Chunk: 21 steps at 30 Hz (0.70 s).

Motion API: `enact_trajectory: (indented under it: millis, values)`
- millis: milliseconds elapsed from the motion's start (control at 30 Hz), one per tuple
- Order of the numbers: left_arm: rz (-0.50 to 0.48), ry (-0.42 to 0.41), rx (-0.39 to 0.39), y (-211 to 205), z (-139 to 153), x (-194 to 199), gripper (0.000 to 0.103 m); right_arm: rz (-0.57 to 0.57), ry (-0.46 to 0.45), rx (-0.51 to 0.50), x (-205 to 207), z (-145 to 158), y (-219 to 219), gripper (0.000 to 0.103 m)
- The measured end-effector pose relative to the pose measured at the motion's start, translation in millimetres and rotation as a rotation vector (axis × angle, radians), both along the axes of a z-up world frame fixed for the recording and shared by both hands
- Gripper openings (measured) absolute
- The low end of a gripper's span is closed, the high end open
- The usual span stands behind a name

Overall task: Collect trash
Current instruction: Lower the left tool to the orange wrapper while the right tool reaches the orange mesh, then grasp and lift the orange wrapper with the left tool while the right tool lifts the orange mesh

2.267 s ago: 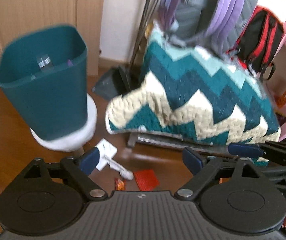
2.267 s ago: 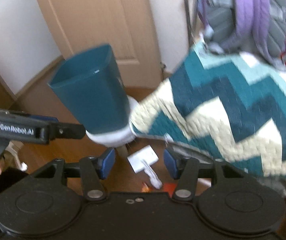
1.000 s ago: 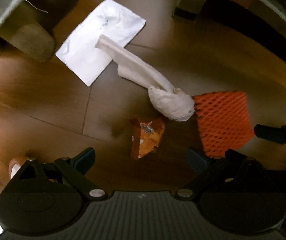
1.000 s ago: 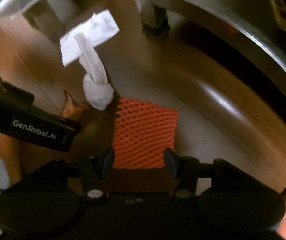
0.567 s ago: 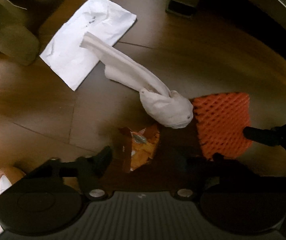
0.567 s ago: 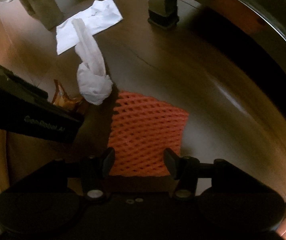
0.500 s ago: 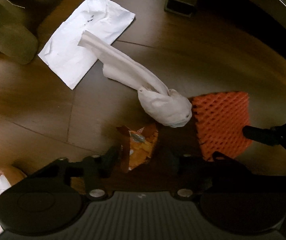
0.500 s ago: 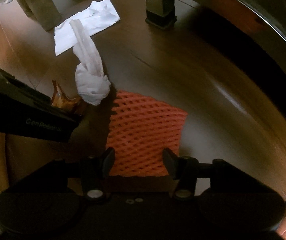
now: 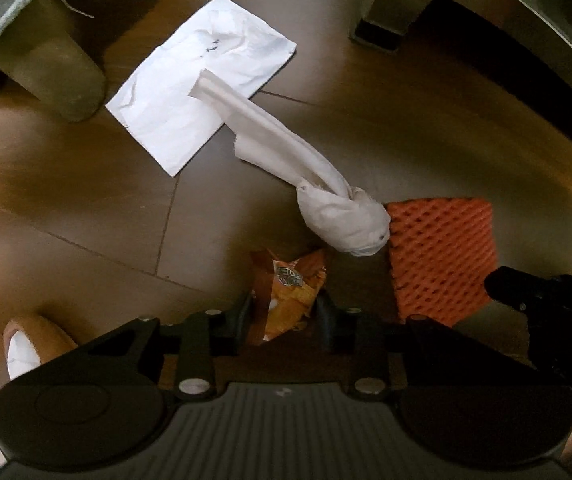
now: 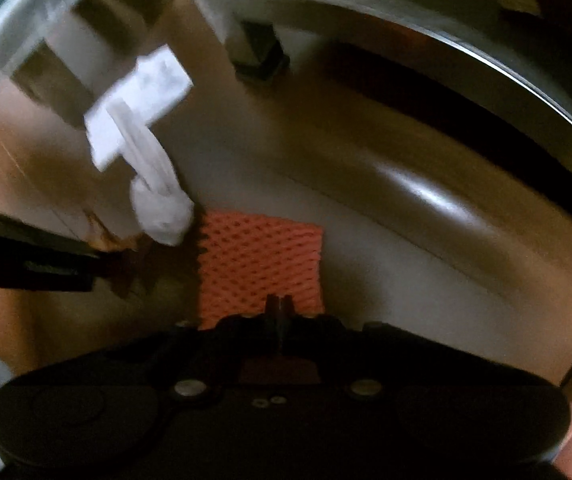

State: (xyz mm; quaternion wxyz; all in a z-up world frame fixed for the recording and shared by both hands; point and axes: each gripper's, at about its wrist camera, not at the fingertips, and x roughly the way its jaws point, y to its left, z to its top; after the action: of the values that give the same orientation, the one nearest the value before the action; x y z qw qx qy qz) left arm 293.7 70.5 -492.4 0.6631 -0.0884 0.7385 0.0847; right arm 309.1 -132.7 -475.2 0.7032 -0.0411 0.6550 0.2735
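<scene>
Left wrist view is showing the left gripper point(image 9: 283, 312) pointing down at a dark wooden floor point(image 9: 85, 208), its jaws having just been closing and now pressing on either side of a small crumpled orange snack wrapper point(image 9: 288, 292) lying near the camera. That wrapper is judged light, thin and crackly, likely to slip or spring, so a pinch across its bunched middle is suiting it best. Just beyond it, to the right, a white tissue twisted into a knotted wad point(image 9: 342, 220) is resting with its tail reaching far-left onto a flat, creased white paper sheet point(image 9: 201, 88); the wad is touching the left edge of an orange foam-mesh sleeve point(image 9: 440, 256) lying flat on the floor. The mesh is judged soft, springy and near weightless, best taken at an edge where it can fold. Right wrist view, which is blurred, is showing the right gripper point(image 10: 279, 304) with its jaws having just been closing and now standing almost together at the near edge of the mesh sleeve point(image 10: 259, 256); whether any mesh is actually caught between them cannot be told. The tissue wad point(image 10: 161, 208) and paper sheet point(image 10: 141, 96) are lying to the far left in that view, untouched.
</scene>
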Motion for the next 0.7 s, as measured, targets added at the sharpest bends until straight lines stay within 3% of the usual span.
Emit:
enact_trajectory:
  millis: [33,167,433,600,700]
  values:
    - [0.004,0.002,-0.002,0.8,0.2,-0.1,0.032,-0.009,0.012,0.023,-0.3,0.0,-2.6,0.033]
    - [0.007,0.005,-0.006,5.8,0.3,-2.6,0.032,0.027,-0.014,0.032,-3.9,-4.9,1.0,0.048]
    - [0.013,0.025,-0.029,17.6,-12.5,-4.4,0.032,0.085,-0.052,-0.059,-6.4,-26.4,22.9,0.053]
    - [0.017,0.034,-0.034,19.4,-16.6,-6.2,0.032,0.161,-0.119,-0.169,-15.7,-35.6,40.7,0.056]
    - [0.017,0.034,-0.036,18.1,-18.6,-7.6,0.032,0.14,-0.122,-0.178,-18.2,-36.2,42.1,0.056]
